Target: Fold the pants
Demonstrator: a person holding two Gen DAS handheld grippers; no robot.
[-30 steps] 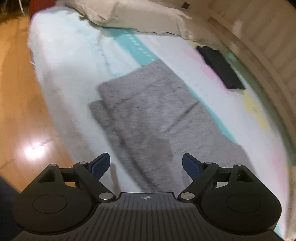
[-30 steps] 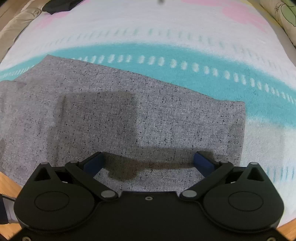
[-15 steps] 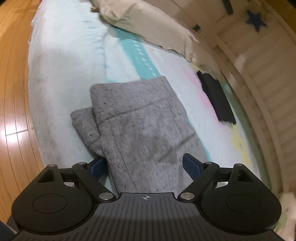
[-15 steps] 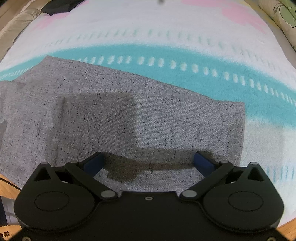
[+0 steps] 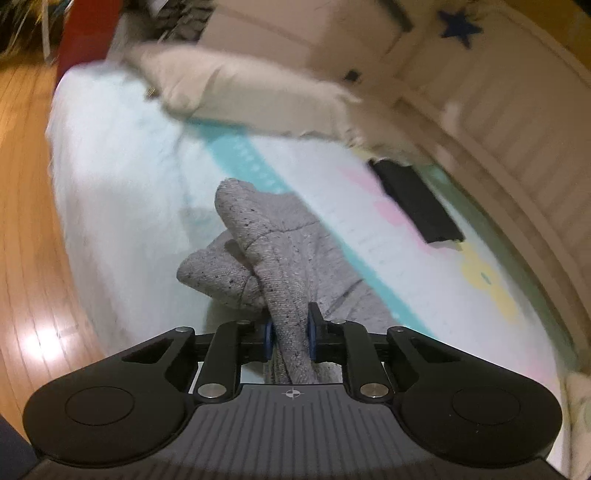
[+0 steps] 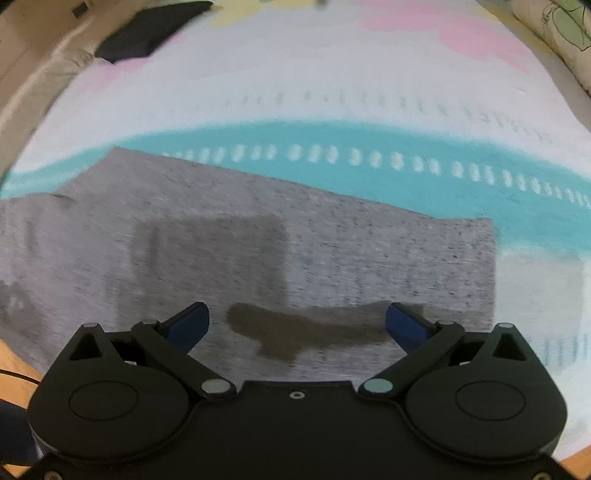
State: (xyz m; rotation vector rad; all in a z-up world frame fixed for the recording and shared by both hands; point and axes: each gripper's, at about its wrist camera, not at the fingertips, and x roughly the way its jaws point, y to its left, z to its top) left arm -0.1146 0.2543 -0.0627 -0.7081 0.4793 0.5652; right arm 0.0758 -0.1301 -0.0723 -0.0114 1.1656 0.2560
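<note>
The grey speckled pants (image 5: 273,251) lie on a bed with a white, teal and pink cover (image 5: 122,177). My left gripper (image 5: 290,338) is shut on a bunched ridge of the pants' near end and lifts it off the bed, so the cloth stands up in folds. In the right wrist view the other part of the pants (image 6: 332,254) lies flat. My right gripper (image 6: 295,325) is open and empty just above the pants' near edge, and casts a shadow on the cloth.
A beige pillow (image 5: 240,92) lies at the head of the bed. A dark folded garment (image 5: 417,199) lies near the slatted bed rail (image 5: 517,166), and it also shows in the right wrist view (image 6: 147,33). Wooden floor (image 5: 26,221) runs along the left.
My left gripper has closed on the pants' near end and raised it; the flat cloth there now stands bunched. My right gripper stays open and has pulled back slightly.
</note>
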